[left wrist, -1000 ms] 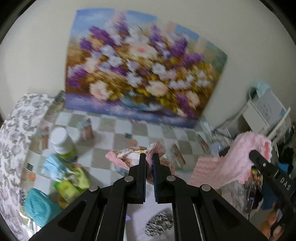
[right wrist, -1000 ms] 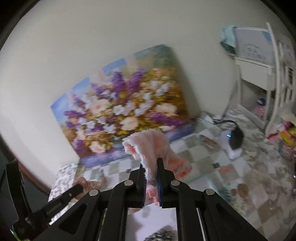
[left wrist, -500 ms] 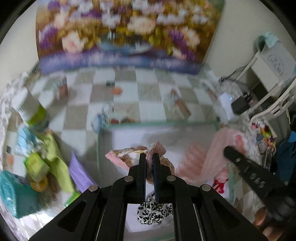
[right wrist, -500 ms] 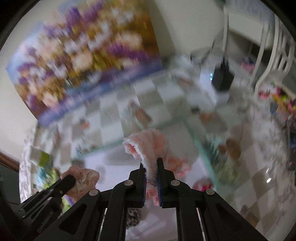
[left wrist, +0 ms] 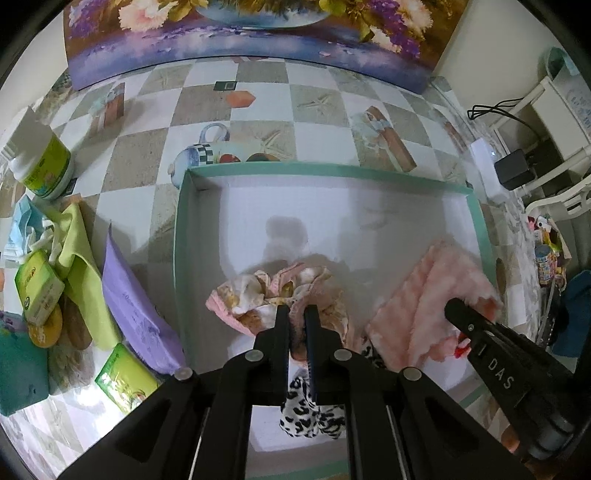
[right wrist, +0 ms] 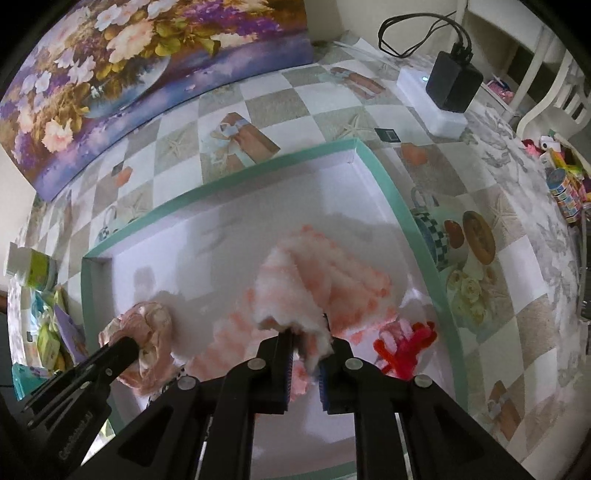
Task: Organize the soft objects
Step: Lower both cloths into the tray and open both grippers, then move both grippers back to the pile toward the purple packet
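Observation:
A shallow white box with a teal rim (left wrist: 325, 170) (right wrist: 388, 184) lies on the table. My left gripper (left wrist: 297, 314) is shut on a floral pink scrunchie (left wrist: 266, 291), held low over the box; the scrunchie also shows in the right wrist view (right wrist: 147, 325). My right gripper (right wrist: 308, 332) is shut on a fluffy pink cloth (right wrist: 314, 273), which drapes into the box's right side (left wrist: 428, 295). A leopard-print soft item (left wrist: 306, 410) lies in the box under my left gripper. A red and pink item (right wrist: 406, 343) lies in the box by my right gripper.
Left of the box lie a purple sheet (left wrist: 133, 306), a green cloth (left wrist: 81, 266), green packets (left wrist: 38, 288) and a white jar (left wrist: 42, 162). A flower painting (left wrist: 258, 33) leans at the back. A black charger (right wrist: 452, 81) and white chair (right wrist: 554, 92) stand right.
Both grippers tilted down and descended from facing the painting to hovering low over the box. The scrunchie and the pink cloth came down with them into the box.

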